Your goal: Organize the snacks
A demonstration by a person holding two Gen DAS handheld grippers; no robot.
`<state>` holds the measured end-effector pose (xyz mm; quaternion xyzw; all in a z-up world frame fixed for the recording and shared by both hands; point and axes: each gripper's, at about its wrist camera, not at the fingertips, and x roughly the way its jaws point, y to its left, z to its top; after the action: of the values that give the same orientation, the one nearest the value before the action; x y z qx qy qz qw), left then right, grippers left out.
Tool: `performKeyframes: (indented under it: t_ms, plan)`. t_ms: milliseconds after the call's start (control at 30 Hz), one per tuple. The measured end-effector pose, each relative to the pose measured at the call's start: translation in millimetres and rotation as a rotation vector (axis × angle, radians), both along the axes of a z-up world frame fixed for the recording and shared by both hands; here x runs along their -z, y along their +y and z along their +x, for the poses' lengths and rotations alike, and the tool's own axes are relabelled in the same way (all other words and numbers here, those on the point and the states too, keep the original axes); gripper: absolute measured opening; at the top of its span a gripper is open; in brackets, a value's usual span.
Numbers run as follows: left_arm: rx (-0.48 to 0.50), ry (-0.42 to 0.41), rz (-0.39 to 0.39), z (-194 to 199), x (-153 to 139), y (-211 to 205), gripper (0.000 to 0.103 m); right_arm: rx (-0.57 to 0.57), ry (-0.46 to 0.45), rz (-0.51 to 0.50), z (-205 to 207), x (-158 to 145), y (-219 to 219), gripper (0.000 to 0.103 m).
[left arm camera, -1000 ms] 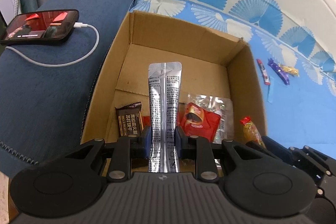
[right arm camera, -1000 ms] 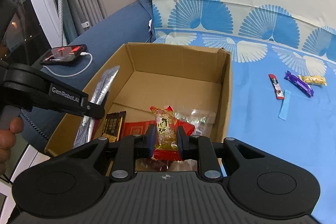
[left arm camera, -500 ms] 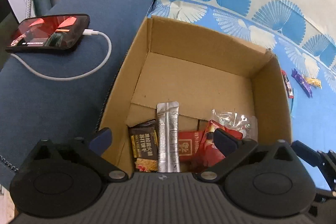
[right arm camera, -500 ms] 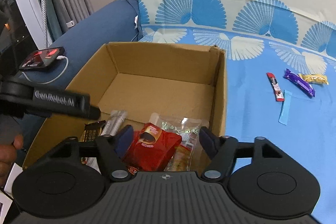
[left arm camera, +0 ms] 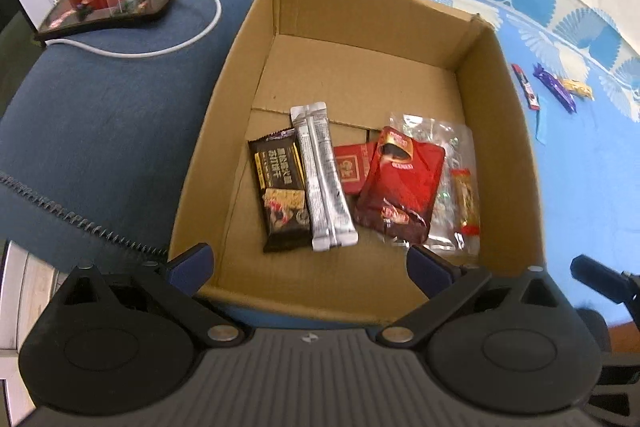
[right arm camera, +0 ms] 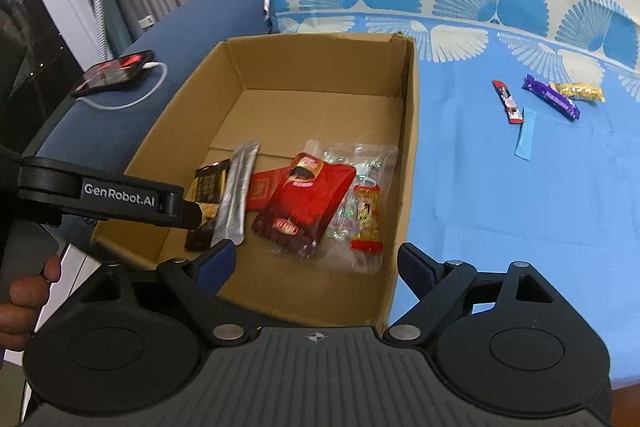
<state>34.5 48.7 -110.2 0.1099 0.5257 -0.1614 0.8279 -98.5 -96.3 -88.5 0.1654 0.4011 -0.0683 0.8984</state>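
In the cardboard box point(left arm camera: 498, 131), six snacks; outside, four.

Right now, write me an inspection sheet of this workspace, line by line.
Surface: blue fan-patterned cloth, carrying the open brown cardboard box.
Job's things: in the box, a black biscuit packet, silver stick sachet, red coffee pouch, flat red packet, clear candy bag and a yellow-red candy. Still on the cloth: red bar, purple bar, gold wrapper, light blue stick.
Clutter: nothing seen.
Grippers: left gripper open, empty; right gripper opening, nothing between its jaws.
Cables: white charging cable plugged into a black phone.
Surroundings: dark blue sofa arm, curtains.
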Motion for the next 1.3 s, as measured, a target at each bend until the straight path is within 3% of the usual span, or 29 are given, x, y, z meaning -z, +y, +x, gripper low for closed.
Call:
performKeyframes:
  t_ms: [400,1300]
  plan:
    - [0.005,-0.099,-0.07,-56,-48,22,0.103,-0.016,-0.117,-0.102,-51,-42,31,0.1]
    - [0.066,-0.233,-0.119,-148,-79,36,0.103,0.059,-0.238,-0.204,-141,-73,47,0.103]
